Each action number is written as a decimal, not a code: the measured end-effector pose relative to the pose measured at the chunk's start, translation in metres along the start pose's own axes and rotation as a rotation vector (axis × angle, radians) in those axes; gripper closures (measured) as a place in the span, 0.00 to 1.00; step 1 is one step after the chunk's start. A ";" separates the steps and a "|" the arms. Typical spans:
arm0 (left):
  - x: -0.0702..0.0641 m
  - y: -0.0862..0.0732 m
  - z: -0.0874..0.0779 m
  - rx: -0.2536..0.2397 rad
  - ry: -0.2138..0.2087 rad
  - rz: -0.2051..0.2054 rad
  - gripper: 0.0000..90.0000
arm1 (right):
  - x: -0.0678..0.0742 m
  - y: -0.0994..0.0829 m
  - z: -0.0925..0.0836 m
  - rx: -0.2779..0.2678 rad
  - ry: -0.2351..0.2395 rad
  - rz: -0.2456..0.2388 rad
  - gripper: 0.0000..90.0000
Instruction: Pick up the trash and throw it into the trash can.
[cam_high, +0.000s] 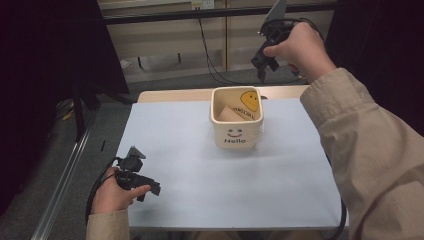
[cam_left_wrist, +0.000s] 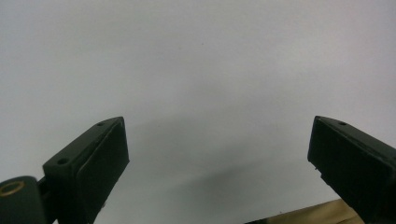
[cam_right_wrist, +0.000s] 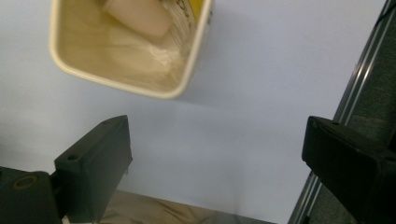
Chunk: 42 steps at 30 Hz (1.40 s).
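From the high view, the square cream container (cam_high: 236, 118) printed with "Hello" and a smile stands on the pale sheet (cam_high: 200, 170), toward the sheet's far edge. Inside it a tan block (cam_high: 231, 114) leans against the near-left wall, with a yellow smiley item (cam_high: 250, 100) at the far-right corner. The right gripper (cam_high: 263, 64) is held raised beyond the container's far-right corner, above the table's back edge; the left gripper (cam_high: 145, 189) rests low, well apart from the container on its near-left side, close to the sheet's front edge.

In the left gripper view the jaws stand spread wide with nothing between them, over bare sheet (cam_left_wrist: 201, 84).

In the right gripper view the jaws are likewise spread and empty, and the container (cam_right_wrist: 70, 70) lies ahead of them with its open mouth facing the camera; the tan block (cam_right_wrist: 140, 16) sits at the upper edge, against the wall.

The work in hand looks like a reach into the container with the right gripper. To do it well, I would bring the tool straight over the mouth before lowering, keep the jaws apart and clear of the rim, and align them across the block's narrower faces. The left gripper could steady the container's outer wall, since a light container may slide or tip when something inside is pulled
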<state>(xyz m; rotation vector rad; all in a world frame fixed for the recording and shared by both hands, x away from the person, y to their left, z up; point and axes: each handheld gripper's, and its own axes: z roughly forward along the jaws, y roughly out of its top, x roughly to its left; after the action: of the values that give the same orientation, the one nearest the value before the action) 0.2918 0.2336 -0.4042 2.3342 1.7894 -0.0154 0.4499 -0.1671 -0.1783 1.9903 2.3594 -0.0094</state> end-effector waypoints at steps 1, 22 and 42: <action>-0.001 0.000 0.001 -0.006 0.006 -0.006 0.06 | -0.004 -0.004 0.004 0.003 0.001 0.001 0.09; -0.003 -0.003 -0.003 -0.015 0.010 -0.001 0.06 | -0.055 -0.109 0.093 0.020 -0.023 -0.003 0.10; -0.002 -0.004 -0.004 -0.001 0.006 -0.006 0.06 | -0.071 -0.191 0.208 0.053 -0.032 -0.034 0.09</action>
<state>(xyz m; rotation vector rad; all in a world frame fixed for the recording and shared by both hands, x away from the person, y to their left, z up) 0.2871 0.2331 -0.4001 2.3301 1.7993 -0.0083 0.2819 -0.2772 -0.3889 1.9575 2.3980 -0.1056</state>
